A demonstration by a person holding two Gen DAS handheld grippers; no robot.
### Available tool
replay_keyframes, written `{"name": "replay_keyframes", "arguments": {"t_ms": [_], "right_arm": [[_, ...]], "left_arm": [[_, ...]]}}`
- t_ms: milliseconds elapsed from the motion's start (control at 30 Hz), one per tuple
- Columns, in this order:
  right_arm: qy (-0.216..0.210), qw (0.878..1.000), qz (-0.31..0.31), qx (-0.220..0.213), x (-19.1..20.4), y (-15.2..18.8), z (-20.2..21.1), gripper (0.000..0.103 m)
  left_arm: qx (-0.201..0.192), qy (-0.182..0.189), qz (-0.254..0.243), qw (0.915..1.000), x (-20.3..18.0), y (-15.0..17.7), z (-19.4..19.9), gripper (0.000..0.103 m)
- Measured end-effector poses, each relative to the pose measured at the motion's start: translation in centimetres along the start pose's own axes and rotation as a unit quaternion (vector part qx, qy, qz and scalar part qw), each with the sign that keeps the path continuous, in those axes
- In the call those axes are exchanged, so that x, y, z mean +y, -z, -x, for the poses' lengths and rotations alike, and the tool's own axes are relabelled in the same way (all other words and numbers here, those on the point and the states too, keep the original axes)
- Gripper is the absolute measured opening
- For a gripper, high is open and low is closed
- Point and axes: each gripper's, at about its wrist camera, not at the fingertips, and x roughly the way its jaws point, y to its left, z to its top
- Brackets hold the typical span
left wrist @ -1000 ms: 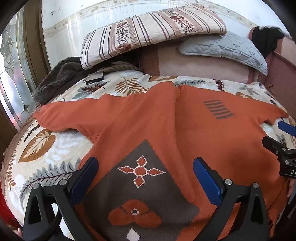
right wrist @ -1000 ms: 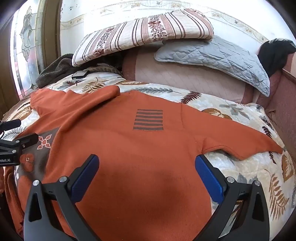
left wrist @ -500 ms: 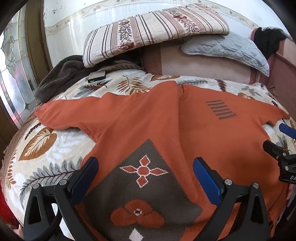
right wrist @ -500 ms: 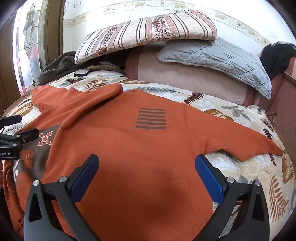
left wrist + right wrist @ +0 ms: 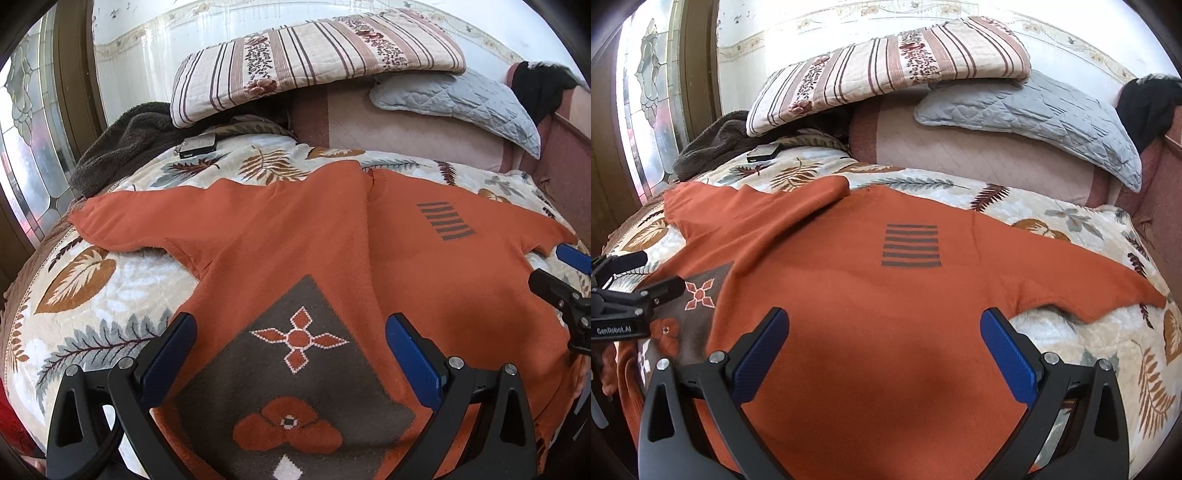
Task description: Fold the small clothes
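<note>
An orange knitted sweater (image 5: 295, 240) (image 5: 886, 295) lies spread flat on the leaf-print bed cover, sleeves out to both sides. It carries a grey diamond panel with orange flowers (image 5: 295, 369) and a patch of dark stripes (image 5: 911, 245). My left gripper (image 5: 290, 332) hovers open over the grey panel near the hem, nothing between its blue fingers. My right gripper (image 5: 884, 328) hangs open above the plain orange half below the stripes. Each gripper shows at the edge of the other's view: the right gripper (image 5: 565, 273) and the left gripper (image 5: 639, 273).
A striped quilt (image 5: 314, 62) and a grey pillow (image 5: 461, 103) lean at the bed head. A dark fleece blanket (image 5: 125, 147) and a small flat dark device (image 5: 197, 146) lie at the back left. A stained-glass window (image 5: 26, 147) is on the left, black clothing (image 5: 1148, 103) at the far right.
Both grippers have drawn back slightly from the sweater, so it sits a little lower in both views. The sweater has not moved and both grippers stay open.
</note>
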Motion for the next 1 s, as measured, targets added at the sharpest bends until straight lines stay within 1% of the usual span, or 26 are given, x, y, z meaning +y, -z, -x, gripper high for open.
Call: {"name": "replay_keyframes", "arguments": {"t_ms": [267,467,533,700,867,1000], "right_arm": [[-0.001,1.000,0.000,0.007,0.9,-0.4,-0.6,0.103],[-0.007,1.000,0.000,0.014,1.8,-1.1,-1.0,0.103],[-0.010,1.000,0.000,0.015,2.1,-1.5,-1.1,0.103],[-0.016,1.000,0.009,0.015,3.5,-2.2,-1.5,0.103],[-0.023,0.999,0.014,0.022,4.9,-2.2,-1.8,0.103],[-0.026,0.999,0.034,0.026,6.2,-2.0,-2.0,0.103]], "left_arm": [[-0.003,0.004,0.013,0.9999,0.8,-0.2,0.2,0.102],[0.005,0.007,0.025,0.9996,1.6,-0.5,0.0,0.102],[0.005,0.013,0.036,0.9993,2.2,-0.9,0.1,0.102],[0.007,0.013,0.049,0.9987,3.7,-2.0,0.1,0.102],[0.013,0.011,0.064,0.9978,5.8,-2.6,0.3,0.102],[0.013,0.006,0.075,0.9971,7.7,-2.5,0.3,0.102]]}}
